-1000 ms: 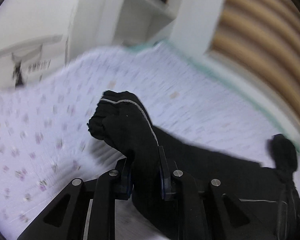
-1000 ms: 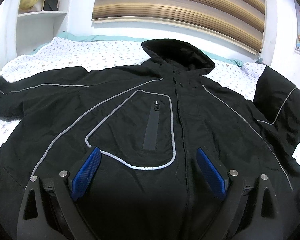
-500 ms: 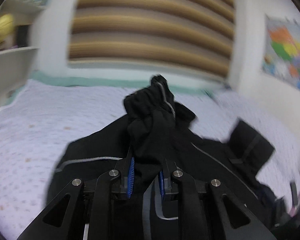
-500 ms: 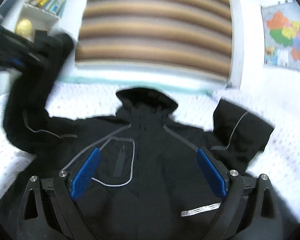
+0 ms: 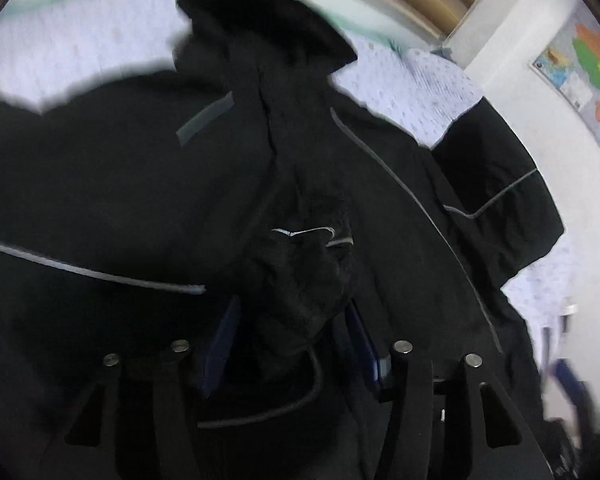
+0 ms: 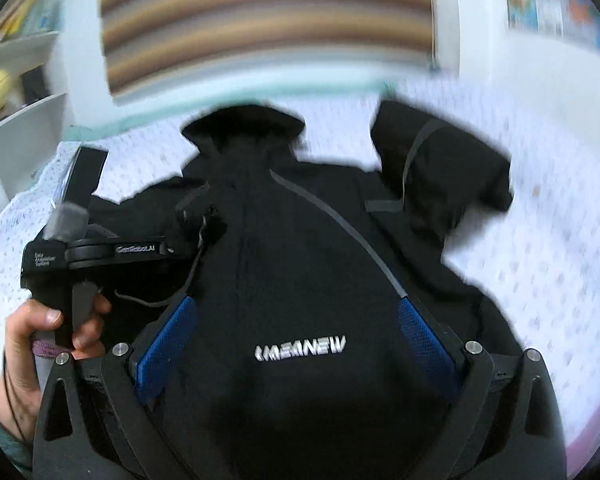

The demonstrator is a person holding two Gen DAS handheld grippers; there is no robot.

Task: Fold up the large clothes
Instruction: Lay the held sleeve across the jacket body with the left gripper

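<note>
A large black hooded jacket with grey piping lies front-up on a bed; it also fills the left wrist view. Its left sleeve is folded across the chest. The sleeve's cuff sits between the fingers of my left gripper, whose jaws have parted; the pads no longer press it. The left gripper also shows in the right wrist view, held by a hand. My right gripper is wide open and empty above the jacket's lower front. The right sleeve is bent inward at the far right.
The bed has a white flowered sheet. A striped headboard stands behind it, white shelves at the left, and a wall map at the right.
My left gripper carried the left sleeve from the bed's left side up and over onto the jacket's chest, then its jaws parted. My right gripper stayed open and drew back toward the hem.
</note>
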